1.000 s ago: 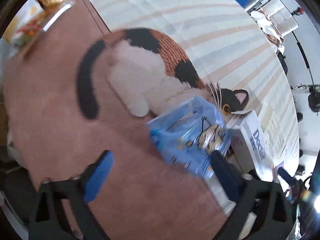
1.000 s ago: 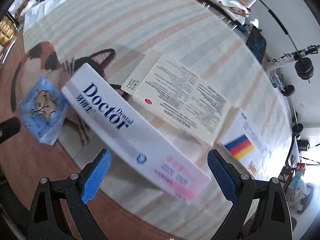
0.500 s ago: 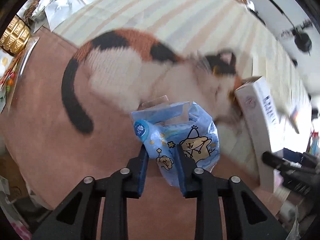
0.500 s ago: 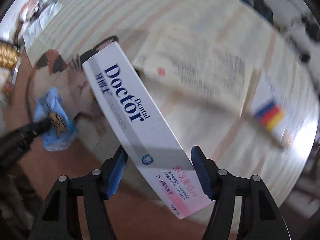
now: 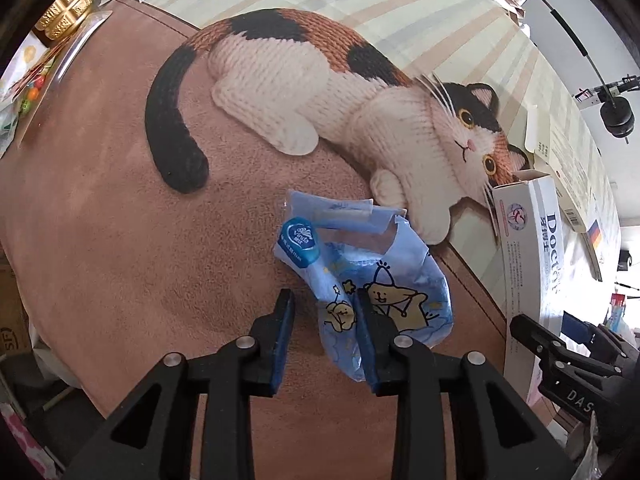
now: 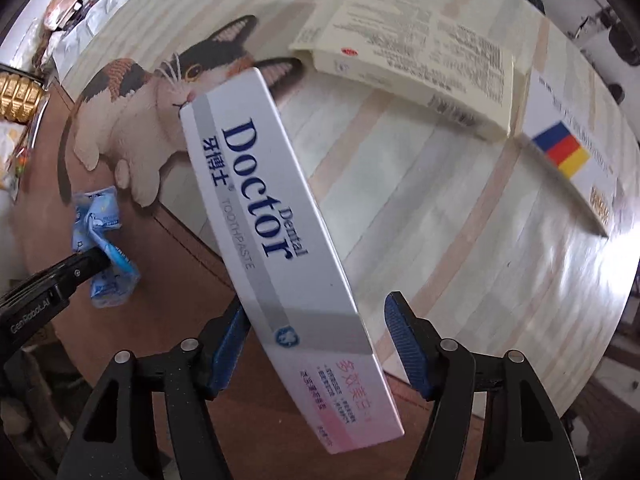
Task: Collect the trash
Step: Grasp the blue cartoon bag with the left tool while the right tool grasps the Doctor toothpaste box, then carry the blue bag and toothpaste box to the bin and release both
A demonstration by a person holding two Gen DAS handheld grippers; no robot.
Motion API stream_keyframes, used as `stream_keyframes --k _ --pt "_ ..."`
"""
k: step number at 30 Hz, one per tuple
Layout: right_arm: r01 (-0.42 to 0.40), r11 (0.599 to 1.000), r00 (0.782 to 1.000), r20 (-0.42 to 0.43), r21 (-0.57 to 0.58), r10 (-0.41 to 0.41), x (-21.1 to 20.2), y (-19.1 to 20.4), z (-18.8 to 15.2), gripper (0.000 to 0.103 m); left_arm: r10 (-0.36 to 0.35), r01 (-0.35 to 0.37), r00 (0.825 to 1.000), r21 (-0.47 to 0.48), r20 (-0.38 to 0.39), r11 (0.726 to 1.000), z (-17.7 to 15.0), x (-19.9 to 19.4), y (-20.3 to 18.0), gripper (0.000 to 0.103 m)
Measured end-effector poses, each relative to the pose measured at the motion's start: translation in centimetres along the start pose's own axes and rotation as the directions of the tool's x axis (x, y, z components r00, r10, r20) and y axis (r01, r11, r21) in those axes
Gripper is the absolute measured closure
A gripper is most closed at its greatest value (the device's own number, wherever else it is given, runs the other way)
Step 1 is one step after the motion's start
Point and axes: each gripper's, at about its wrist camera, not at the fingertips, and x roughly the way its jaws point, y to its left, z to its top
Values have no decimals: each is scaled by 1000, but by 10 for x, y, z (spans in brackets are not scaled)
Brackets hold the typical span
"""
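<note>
Left wrist view.
- Left tool [image 5: 324, 316]: narrowed around a crumpled blue tissue wrapper [image 5: 360, 272]. The right finger presses the film; the left finger [image 5: 285, 316] shows a gap beside it, so I cannot tell whether the grip is firm.
- Wrapper: lies on the brown part of the cat mat [image 5: 120, 240] covering the desk, just near the printed cat's paw.
- Toothpaste box [image 5: 528, 256]: at the right edge, with the other tool's black frame below it.
- Gold tin [image 5: 66, 10]: far left, well apart.

Right wrist view.
- Right tool [image 6: 316, 340]: straddles the near end of the toothpaste box [image 6: 272, 220]. The left finger [image 6: 228, 340] touches the box's side; the right finger [image 6: 404, 344] stands apart, so it is not yet clamped.
- Box: runs from between the fingers toward the far left, across the cat's face.
- Flat cream carton [image 6: 412, 48]: far, beyond the box.
- White leaflet with coloured stripes [image 6: 568, 148]: to the right.
- Wrapper [image 6: 100, 216]: at left, pinched at the left tool's tip.

Handling note, as judgement: close squarely on the box's long sides and near its middle, since an end grip may let it tip. Gather more film before lifting the wrapper, as thin plastic slips easily.
</note>
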Motion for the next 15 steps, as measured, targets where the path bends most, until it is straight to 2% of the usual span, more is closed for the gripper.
stream_keyframes --k 2,3,4,7,9,13,15 --pt "13 1000 1000 12 -10 -12 2 0 -1 37 5 -5 1000 -1 4 1000 -2 0 2 76" --pt "9 1000 1000 12 -13 -9 6 17 -1 42 6 -6 1000 1 7 1000 -5 -1 0 76" --pt "20 1000 1000 17 -16 -19 6 17 -1 43 7 -7 1000 5 10 1000 -6 -2 -2 77" --pt "57 998 998 26 -33 -56 6 22 -5 44 -10 10 1000 17 16 1000 -3 -2 -7 90" --pt "67 997 997 33 -41 -66 9 27 -18 44 12 -13 1000 34 27 999 -6 -7 -12 90" --pt "60 997 998 39 -46 -58 10 30 -21 45 37 -40 998 60 44 997 -11 -12 -21 91" --pt "47 998 998 45 -39 -45 4 17 -26 46 42 -45 998 63 52 997 -13 -16 -23 91"
